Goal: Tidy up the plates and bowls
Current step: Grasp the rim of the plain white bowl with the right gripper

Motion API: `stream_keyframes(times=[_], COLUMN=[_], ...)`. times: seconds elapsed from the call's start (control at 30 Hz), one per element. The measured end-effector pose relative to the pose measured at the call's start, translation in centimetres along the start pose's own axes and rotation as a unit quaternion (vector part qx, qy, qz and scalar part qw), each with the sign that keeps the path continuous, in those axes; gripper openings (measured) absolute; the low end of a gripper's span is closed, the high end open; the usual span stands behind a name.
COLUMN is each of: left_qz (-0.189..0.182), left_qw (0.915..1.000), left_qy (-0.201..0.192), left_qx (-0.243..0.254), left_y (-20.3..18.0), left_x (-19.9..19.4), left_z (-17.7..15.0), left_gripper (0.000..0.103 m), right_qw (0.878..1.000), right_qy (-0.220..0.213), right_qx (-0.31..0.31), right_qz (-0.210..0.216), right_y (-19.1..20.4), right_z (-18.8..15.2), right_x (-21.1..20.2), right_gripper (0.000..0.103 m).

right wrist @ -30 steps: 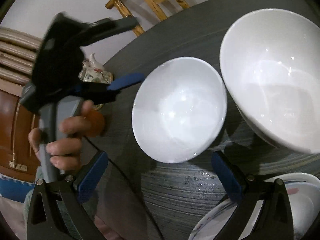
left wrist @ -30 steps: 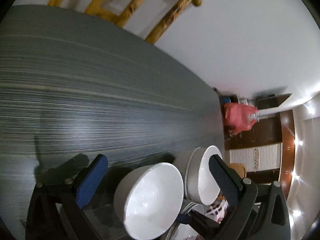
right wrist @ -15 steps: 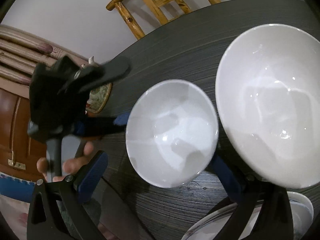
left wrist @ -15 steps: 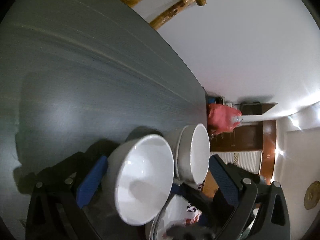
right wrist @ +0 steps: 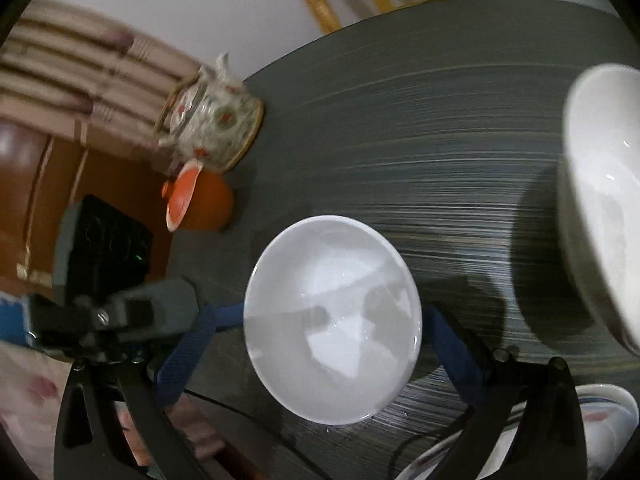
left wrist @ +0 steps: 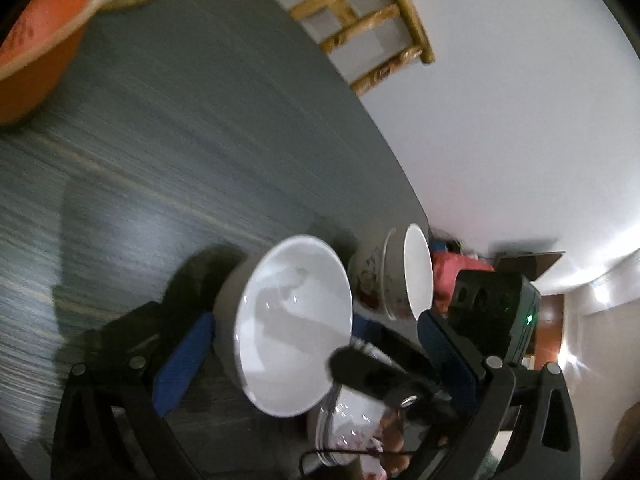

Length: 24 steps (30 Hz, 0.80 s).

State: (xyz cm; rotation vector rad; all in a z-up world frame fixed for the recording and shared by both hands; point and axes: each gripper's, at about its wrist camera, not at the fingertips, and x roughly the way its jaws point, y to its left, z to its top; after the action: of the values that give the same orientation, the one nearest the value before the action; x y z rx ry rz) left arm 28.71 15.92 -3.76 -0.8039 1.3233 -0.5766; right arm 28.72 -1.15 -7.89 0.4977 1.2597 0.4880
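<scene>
A small white bowl (right wrist: 333, 320) sat on the dark grey surface (right wrist: 420, 140), right between the blue-padded fingers of the right hand-held gripper (right wrist: 316, 354), whose jaws stood spread apart on either side of it; whether the pads touched the bowl could not be told. The left hand-held gripper (left wrist: 314, 354) also had its jaws wide apart, its left pad close beside the same bowl (left wrist: 294, 330). Beyond and to the right of the right hand-held gripper stood a larger white bowl (right wrist: 604, 200), apart from the small one. Below its right finger lay a patterned plate (right wrist: 600, 420). Far off to its left, at the edge of the surface, were a floral teapot (right wrist: 212, 116) and an orange bowl (right wrist: 200, 200). A wooden chair (left wrist: 360, 20) stood past the surface.
</scene>
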Motion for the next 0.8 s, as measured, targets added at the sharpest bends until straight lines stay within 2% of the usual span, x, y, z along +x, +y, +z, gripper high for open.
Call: stream_keyframes(times=[0.1,0.27,0.33,0.43,0.53,0.6,0.8], left_qz=[0.007,0.016,0.009,0.006,-0.012,-0.009,-0.013], left_qw=[0.9997,0.9993,0.9991,0.9987,0.9983,0.998,0.998], left_qy=[-0.019,-0.012,-0.01,-0.007,0.001,-0.003,0.005], left_qx=[-0.011,-0.032,-0.039,-0.049,-0.057,-0.063,-0.062], left_y=[-0.1,0.8,1.4,1.9,1.7,1.7,2.0], left_x=[0.0,1.3,1.5,1.8,2.5,2.6,2.3], left_z=[0.6,0.6,0.3,0.1,-0.1,-0.3,-0.8], left_gripper=[0.103,0.103,0.103,0.103,0.103,0.103,0.103], right_qw=[1.0,0.999,0.999,0.999,0.999,0.999,0.999], right_qy=[0.011,0.028,0.025,0.027,0.034,0.03,0.024], right_qx=[-0.001,0.01,0.014,0.007,0.012,0.014,0.001], right_qz=[-0.01,-0.036,-0.026,-0.037,-0.022,-0.009,-0.022], right_y=[0.0,-0.8,-0.8,-0.5,-0.4,-0.2,-0.2], right_z=[0.2,-0.1,-0.2,-0.1,-0.1,0.0,-0.2], right_x=[0.8,1.7,1.8,2.5,3.0,3.1,3.0], right_gripper=[0.103,0.103,0.103,0.103,0.103,0.103,0.103])
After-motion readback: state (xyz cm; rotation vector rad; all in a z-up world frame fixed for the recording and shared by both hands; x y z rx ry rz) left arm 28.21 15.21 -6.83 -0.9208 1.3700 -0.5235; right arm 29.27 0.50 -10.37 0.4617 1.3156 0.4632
